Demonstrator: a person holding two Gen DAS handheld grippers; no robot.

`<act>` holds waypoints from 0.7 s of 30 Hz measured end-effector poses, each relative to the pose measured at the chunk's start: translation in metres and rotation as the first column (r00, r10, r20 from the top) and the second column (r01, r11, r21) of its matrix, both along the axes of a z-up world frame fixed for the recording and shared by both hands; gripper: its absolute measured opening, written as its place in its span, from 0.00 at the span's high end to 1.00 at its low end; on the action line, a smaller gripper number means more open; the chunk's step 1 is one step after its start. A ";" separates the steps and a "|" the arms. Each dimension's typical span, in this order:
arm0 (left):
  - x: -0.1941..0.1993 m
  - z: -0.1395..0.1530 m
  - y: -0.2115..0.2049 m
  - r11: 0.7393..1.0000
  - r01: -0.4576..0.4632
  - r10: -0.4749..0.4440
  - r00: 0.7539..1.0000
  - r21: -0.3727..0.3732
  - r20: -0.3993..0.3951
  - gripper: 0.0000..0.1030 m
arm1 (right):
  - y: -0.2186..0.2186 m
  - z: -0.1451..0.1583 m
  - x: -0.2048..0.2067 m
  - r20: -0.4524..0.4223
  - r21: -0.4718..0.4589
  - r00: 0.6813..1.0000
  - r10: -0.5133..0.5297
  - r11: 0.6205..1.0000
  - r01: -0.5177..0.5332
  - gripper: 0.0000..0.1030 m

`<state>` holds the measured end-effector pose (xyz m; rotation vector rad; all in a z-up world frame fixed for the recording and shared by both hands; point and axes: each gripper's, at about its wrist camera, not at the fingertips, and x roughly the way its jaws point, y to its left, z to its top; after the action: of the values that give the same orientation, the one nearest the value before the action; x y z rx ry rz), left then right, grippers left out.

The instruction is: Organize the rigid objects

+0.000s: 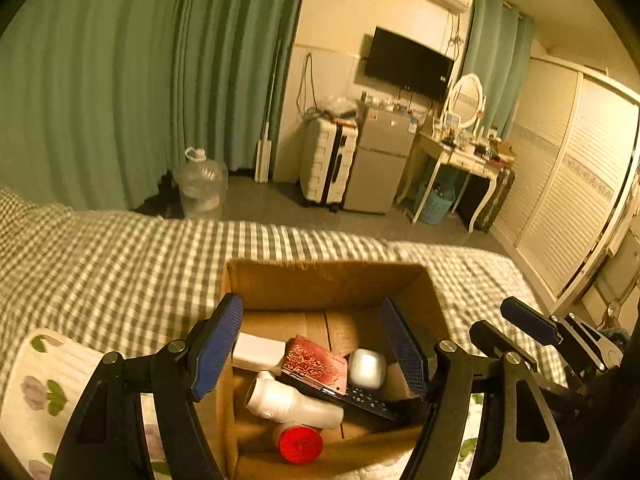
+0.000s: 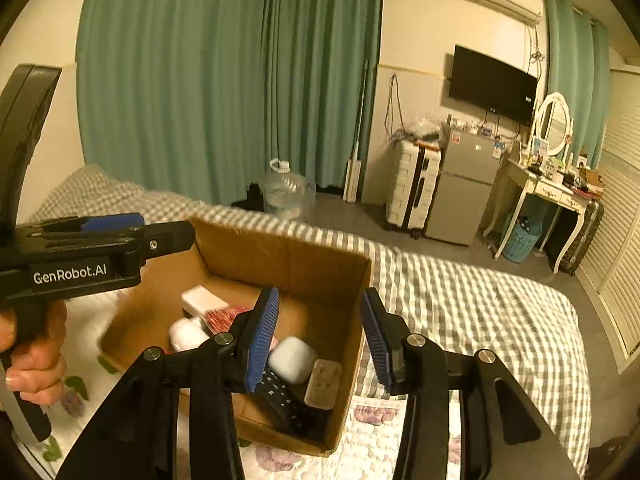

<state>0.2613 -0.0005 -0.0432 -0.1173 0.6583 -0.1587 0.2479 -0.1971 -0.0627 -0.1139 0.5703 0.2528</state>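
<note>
1. Cardboard box (image 1: 332,284), open-topped, rests on a bed (image 1: 120,264) with a checked cover.
2. Inside the box: white bottle (image 1: 294,402) at 7 o'clock, red cap (image 1: 300,444) just below it, red patterned case (image 1: 316,364) at centre over a black remote (image 1: 368,400), white earbud-style case (image 1: 367,368) at 3 o'clock, white block (image 1: 258,352) at 10 o'clock.
3. Left claw (image 1: 316,352): spread wide over the box, empty.
4. Right claw (image 2: 320,336): parted, empty, above the box's right wall; wall plug (image 2: 323,384) lies below.
5. Hand (image 2: 32,356) grips the left tool's handle.
</note>
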 end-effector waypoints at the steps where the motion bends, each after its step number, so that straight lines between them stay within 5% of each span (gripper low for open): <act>1: -0.003 0.005 0.001 1.000 -0.001 0.001 1.000 -0.003 0.009 0.28 | -0.001 0.009 -0.005 0.015 0.005 1.000 0.000 1.000 0.000 0.59; 7: -0.048 0.056 0.008 1.000 -0.018 0.018 0.993 -0.002 0.116 0.28 | -0.001 0.060 -0.043 0.105 0.025 0.994 -0.007 1.000 0.004 0.59; 21: -0.157 0.140 0.019 0.999 -0.040 0.028 0.945 0.032 0.325 0.27 | 0.001 0.156 -0.144 0.282 0.090 0.959 -0.038 0.996 0.013 0.19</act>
<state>0.1038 0.0185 0.0969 -0.0635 0.3298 -0.1283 0.1035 -0.1966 0.0934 -0.0566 0.2743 0.2304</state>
